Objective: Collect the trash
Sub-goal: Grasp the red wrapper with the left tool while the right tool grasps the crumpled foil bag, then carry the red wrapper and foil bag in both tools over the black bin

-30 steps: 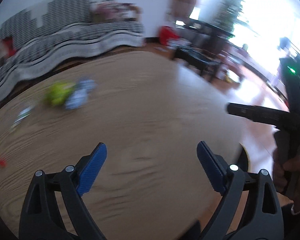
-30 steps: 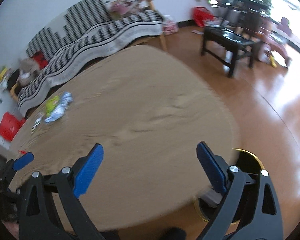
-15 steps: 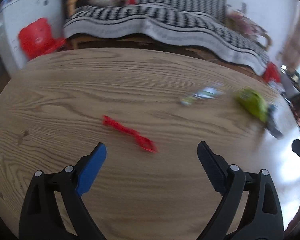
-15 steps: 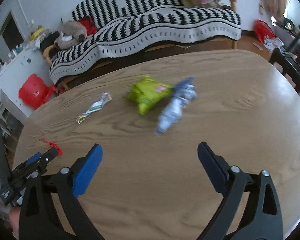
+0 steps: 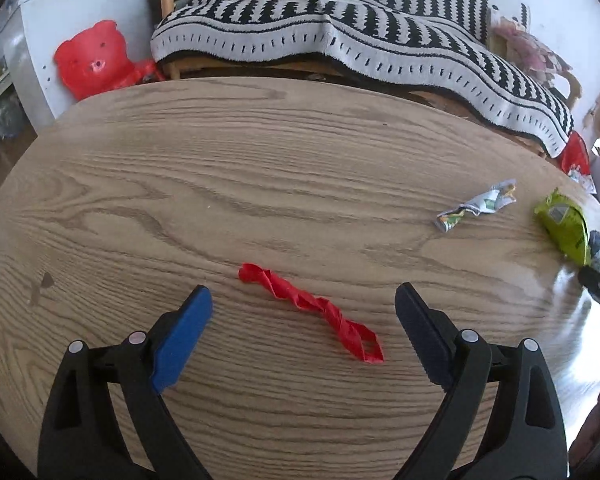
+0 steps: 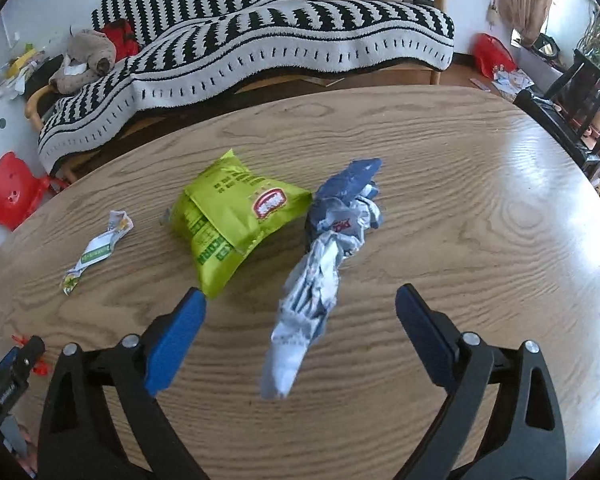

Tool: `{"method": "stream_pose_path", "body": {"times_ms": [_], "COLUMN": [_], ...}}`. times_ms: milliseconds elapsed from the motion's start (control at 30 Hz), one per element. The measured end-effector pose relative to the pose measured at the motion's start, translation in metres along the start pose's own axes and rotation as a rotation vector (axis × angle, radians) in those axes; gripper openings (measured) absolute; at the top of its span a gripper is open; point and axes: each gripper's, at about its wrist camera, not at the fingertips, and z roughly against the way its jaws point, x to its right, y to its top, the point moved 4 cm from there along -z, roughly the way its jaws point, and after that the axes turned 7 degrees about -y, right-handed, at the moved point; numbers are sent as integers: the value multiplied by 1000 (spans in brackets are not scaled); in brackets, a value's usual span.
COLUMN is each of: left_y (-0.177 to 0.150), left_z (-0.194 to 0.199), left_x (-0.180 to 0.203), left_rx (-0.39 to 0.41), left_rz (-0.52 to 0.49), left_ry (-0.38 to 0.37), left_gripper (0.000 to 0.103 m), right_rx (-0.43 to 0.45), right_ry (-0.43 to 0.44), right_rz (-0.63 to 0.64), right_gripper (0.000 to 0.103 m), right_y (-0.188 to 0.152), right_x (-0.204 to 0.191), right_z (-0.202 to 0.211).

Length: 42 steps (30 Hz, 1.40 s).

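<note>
Both claws have swung from the bare right end of the table [image 5: 148, 184] over to the trash. Left claw [image 5: 303, 312] is wide open with nothing held; the red wrapper [image 5: 312, 307] lies on the wood between its fingers, untouched. A second ago that wrapper was a speck at far left. Right claw [image 6: 300, 312] is wide too, jaws just closing slightly, nothing gripped; the blue wrapper [image 6: 324, 268] sits between its fingers, and the green bag [image 6: 236, 216] is just ahead-left, near the left fingertip.

Four wrappers lie spread on the table [image 5: 140, 168], sofa [image 5: 340, 28] behind.
</note>
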Motion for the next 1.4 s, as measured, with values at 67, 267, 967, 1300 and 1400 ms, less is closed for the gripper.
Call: {"method": "stream_pose_path", "body": {"times_ms": [67, 267, 967, 1300, 1400], "left_y": [-1, -4, -17, -35, -42], "left_z": [1, 9, 39, 67, 77], "left_x": [0, 1, 55, 123, 151], "left_rx": [9, 33, 38, 48, 50], "left_rz": [-13, -48, -119, -197, -233], "left_ry": [6, -1, -114, -196, -225], "left_gripper": [83, 32, 9, 9, 9], "right_rx": [-7, 2, 69, 99, 111], "right_ry": [-2, -16, 41, 10, -7], "right_rz": [11, 50, 35, -11, -32], "right_gripper": [79, 36, 21, 21, 21], "right_y": [1, -3, -18, -36, -44], "right_x": [-2, -4, 42, 103, 129], "right_z": [-3, 1, 65, 102, 116]}}
